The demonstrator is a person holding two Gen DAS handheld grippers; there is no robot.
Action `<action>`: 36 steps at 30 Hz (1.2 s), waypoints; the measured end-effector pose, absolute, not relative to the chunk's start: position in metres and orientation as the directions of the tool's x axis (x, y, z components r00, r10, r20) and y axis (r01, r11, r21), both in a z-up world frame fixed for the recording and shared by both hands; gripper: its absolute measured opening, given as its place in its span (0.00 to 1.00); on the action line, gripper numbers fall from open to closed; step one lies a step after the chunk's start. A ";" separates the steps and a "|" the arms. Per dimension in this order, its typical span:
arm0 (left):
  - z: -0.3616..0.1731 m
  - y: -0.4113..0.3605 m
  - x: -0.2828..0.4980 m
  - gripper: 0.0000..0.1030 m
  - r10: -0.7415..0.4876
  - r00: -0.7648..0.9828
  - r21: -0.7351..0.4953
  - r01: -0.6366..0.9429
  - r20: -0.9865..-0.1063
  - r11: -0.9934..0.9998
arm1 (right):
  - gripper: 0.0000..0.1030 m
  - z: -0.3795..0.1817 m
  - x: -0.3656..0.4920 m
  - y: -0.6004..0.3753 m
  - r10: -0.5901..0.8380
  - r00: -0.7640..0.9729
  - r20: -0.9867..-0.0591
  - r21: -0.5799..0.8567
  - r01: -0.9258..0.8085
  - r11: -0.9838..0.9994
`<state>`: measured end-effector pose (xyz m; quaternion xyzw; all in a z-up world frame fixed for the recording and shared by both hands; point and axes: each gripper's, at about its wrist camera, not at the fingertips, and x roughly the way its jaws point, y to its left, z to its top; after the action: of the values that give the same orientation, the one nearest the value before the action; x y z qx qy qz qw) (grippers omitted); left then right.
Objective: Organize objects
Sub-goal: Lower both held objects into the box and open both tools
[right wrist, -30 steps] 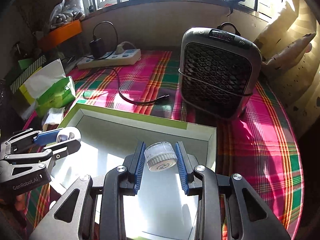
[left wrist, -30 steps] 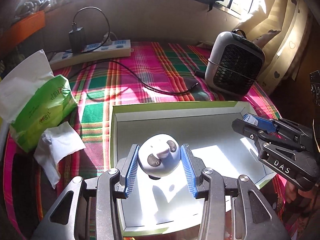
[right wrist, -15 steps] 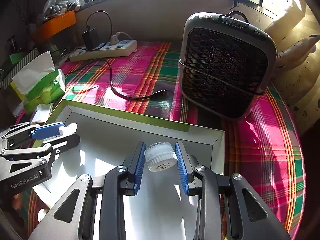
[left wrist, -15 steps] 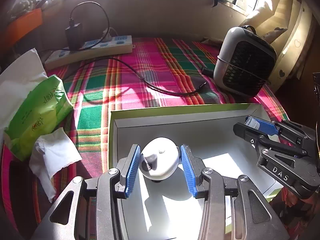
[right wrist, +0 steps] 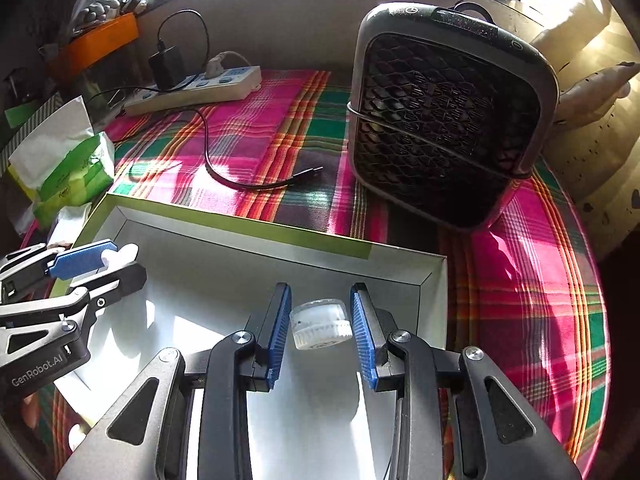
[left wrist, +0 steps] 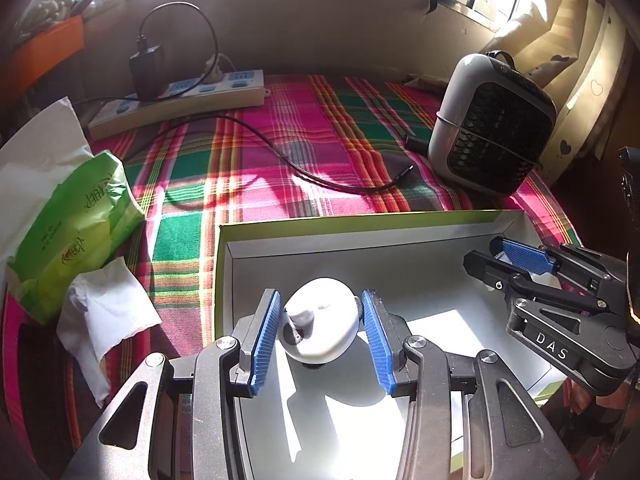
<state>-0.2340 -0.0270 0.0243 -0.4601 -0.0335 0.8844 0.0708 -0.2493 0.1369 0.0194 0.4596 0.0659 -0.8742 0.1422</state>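
Both grippers hang over the open white box [left wrist: 224, 264] on the plaid-covered surface [left wrist: 280, 152]. The left gripper [left wrist: 320, 334] is clamped on a rounded white gadget [left wrist: 324, 330], held above the box floor. The right gripper [right wrist: 322, 330] pinches a small ribbed white cap [right wrist: 320, 324], though its jaws have just been easing apart. A fan heater [right wrist: 444, 120] stands behind.

A pink, green and orange plaid cloth [left wrist: 304, 152] covers the surface. Each claw has blue ribbed pads [left wrist: 264, 336] on black arms. Beneath them sits a white box with a lime-green rim [left wrist: 360, 220]. Beyond stands a grey-and-black fan [right wrist: 444, 120].
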 end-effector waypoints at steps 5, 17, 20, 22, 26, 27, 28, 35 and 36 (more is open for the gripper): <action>0.028 -0.028 -0.230 0.44 0.160 -0.566 -0.132 -0.092 -0.808 -0.987 | 0.48 0.021 -0.246 0.138 -0.193 -0.542 -0.818 0.022 0.306 -0.952; 0.043 -0.036 -0.208 0.47 0.166 -0.602 -0.145 -0.084 -0.781 -0.986 | 0.53 0.039 -0.226 0.149 -0.191 -0.578 -0.793 0.027 0.280 -0.960; 0.046 -0.039 -0.201 0.47 0.162 -0.610 -0.146 -0.077 -0.775 -0.986 | 0.53 0.043 -0.218 0.153 -0.187 -0.585 -0.789 0.029 0.268 -0.963; 0.049 -0.040 -0.196 0.47 0.165 -0.615 -0.152 -0.074 -0.771 -0.986 | 0.53 0.045 -0.213 0.154 -0.185 -0.591 -0.785 0.028 0.265 -0.964; 0.052 -0.042 -0.184 0.47 0.166 -0.624 -0.155 -0.073 -0.763 -0.985 | 0.53 0.051 -0.200 0.157 -0.184 -0.605 -0.775 0.028 0.258 -0.966; 0.052 -0.042 -0.182 0.47 0.167 -0.624 -0.156 -0.073 -0.763 -0.985 | 0.53 0.052 -0.197 0.158 -0.183 -0.608 -0.773 0.028 0.255 -0.966; 0.052 -0.042 -0.179 0.47 0.169 -0.626 -0.158 -0.073 -0.762 -0.985 | 0.53 0.052 -0.194 0.159 -0.181 -0.611 -0.771 0.027 0.252 -0.967; 0.058 -0.046 -0.158 0.47 0.162 -0.648 -0.160 -0.062 -0.744 -0.985 | 0.53 0.057 -0.171 0.165 -0.173 -0.631 -0.757 0.018 0.243 -0.970; 0.059 -0.046 -0.155 0.47 0.161 -0.650 -0.160 -0.061 -0.743 -0.985 | 0.53 0.058 -0.168 0.167 -0.171 -0.634 -0.754 0.018 0.241 -0.970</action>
<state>-0.1553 -0.0461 0.0587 -0.4139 -0.0605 0.9062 0.0613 -0.1675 0.1672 0.0578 0.4123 0.0421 -0.9029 0.1140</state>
